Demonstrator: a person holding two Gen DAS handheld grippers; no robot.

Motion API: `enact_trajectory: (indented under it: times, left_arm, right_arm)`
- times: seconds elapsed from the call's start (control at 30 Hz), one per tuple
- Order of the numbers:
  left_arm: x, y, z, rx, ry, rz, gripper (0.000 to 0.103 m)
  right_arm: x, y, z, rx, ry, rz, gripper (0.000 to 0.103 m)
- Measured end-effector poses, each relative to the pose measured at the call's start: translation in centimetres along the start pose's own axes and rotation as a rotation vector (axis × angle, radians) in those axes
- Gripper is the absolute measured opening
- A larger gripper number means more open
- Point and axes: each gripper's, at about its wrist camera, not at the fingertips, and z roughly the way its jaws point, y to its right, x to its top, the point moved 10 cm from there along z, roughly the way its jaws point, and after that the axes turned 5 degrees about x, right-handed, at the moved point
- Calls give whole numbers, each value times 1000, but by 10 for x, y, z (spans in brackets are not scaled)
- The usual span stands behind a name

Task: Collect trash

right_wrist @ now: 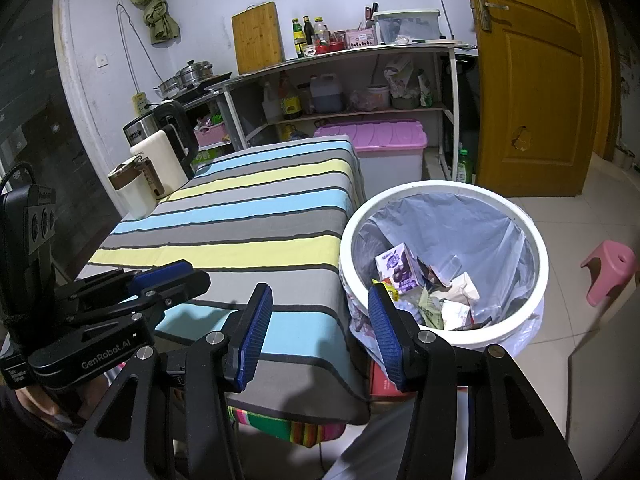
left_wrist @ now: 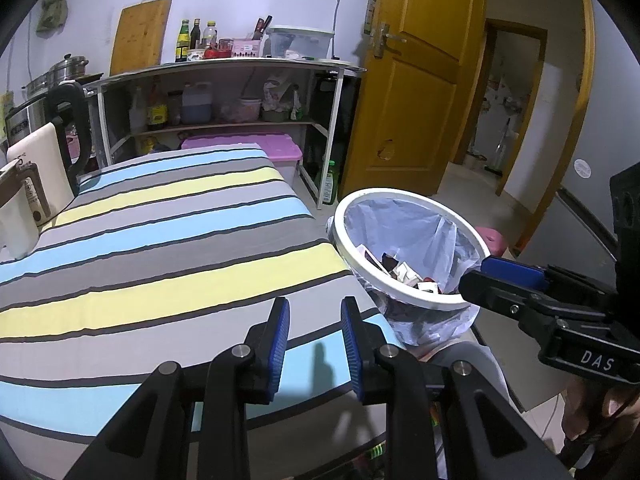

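Note:
The white trash bin [right_wrist: 538, 240] with a translucent bag liner stands on the floor at the right end of the striped table [right_wrist: 240, 220]. Inside it lie a purple carton [right_wrist: 396, 268] and several wrappers and papers. My right gripper [right_wrist: 320, 332] hovers over the table's near right corner beside the bin, jaws wide apart, nothing between them. My left gripper [left_wrist: 316, 344] hangs over the cloth's near edge, jaws a little apart and empty. In the left wrist view the bin [left_wrist: 400, 196] sits right of the table [left_wrist: 160, 240], with the right gripper [left_wrist: 476, 276] at its near rim.
A white kettle [right_wrist: 160, 160] and a cream jug [right_wrist: 132, 192] stand at the table's far left. Behind are a shelf unit [right_wrist: 360, 80] with bottles, a pink-lidded storage box [right_wrist: 376, 136] and a yellow door [right_wrist: 536, 80]. A pink stool [right_wrist: 608, 268] stands on the tiled floor right of the bin.

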Motion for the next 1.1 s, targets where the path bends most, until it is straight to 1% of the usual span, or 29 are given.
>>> enact_trajectory:
  times: [0.6,0.83,1.1]
  left_arm:
    - [0,-5,-1,22,-4,-1,26]
    - [0,-6,2,50,-7,-7,26]
    - [-1,-7,4,55,-4,-12,26]
  right_arm:
    - [-1,-3,1,2,-2,0,51]
    - [-6,-11,3,4,-6,0,51]
    - [-7,-10,7,7,-15,0,51]
